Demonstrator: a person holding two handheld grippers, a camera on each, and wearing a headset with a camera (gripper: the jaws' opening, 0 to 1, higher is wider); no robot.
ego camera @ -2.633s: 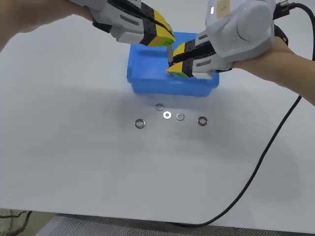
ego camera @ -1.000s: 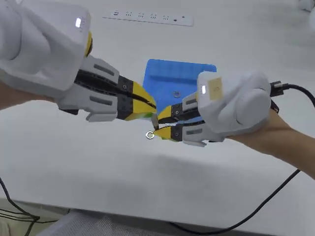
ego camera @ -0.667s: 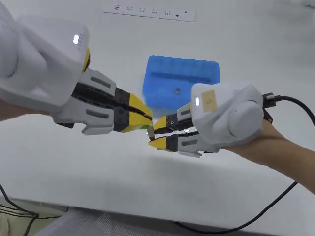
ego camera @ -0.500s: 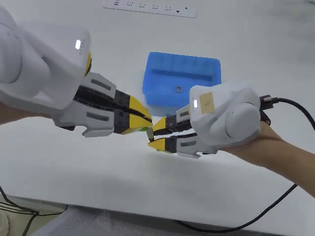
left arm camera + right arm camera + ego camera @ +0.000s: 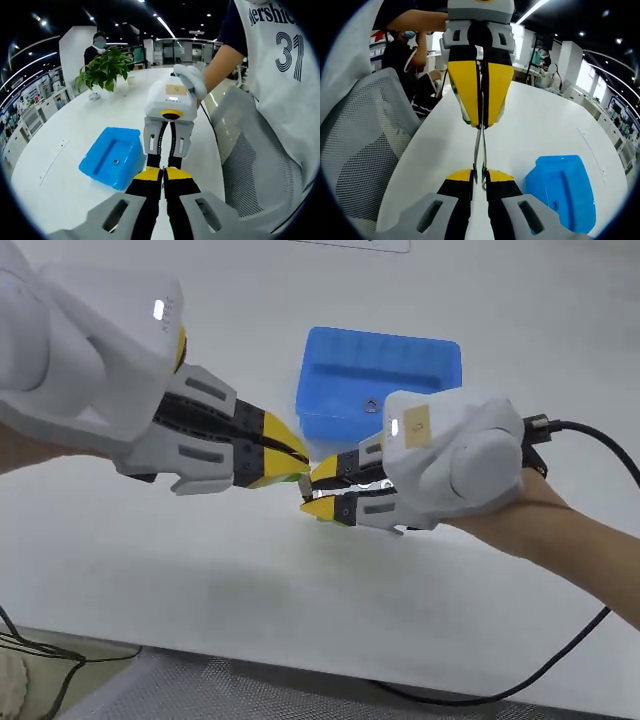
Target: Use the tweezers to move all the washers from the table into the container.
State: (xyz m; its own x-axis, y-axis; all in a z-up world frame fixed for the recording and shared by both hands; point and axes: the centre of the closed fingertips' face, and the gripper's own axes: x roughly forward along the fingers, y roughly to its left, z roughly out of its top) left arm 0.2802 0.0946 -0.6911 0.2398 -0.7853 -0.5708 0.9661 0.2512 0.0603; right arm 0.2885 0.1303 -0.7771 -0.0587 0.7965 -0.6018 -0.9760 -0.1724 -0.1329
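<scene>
Sitting on table (image 5: 200,580), well off near edge, blue container (image 5: 400,355) holding one washer (image 5: 371,405). Left gripper (image 5: 300,455) and right gripper (image 5: 308,492) both clamping tweezers (image 5: 479,150), tip to tip; tweezers' ends hiding inside jaws.

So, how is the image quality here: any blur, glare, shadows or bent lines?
Head view: even light, a soft shadow on the table under the left gripper and right gripper; the container is crisp. Left gripper view: fisheye curves the table edge; ceiling lamps glare. Right gripper view: tweezers are clear, the background bends.
</scene>
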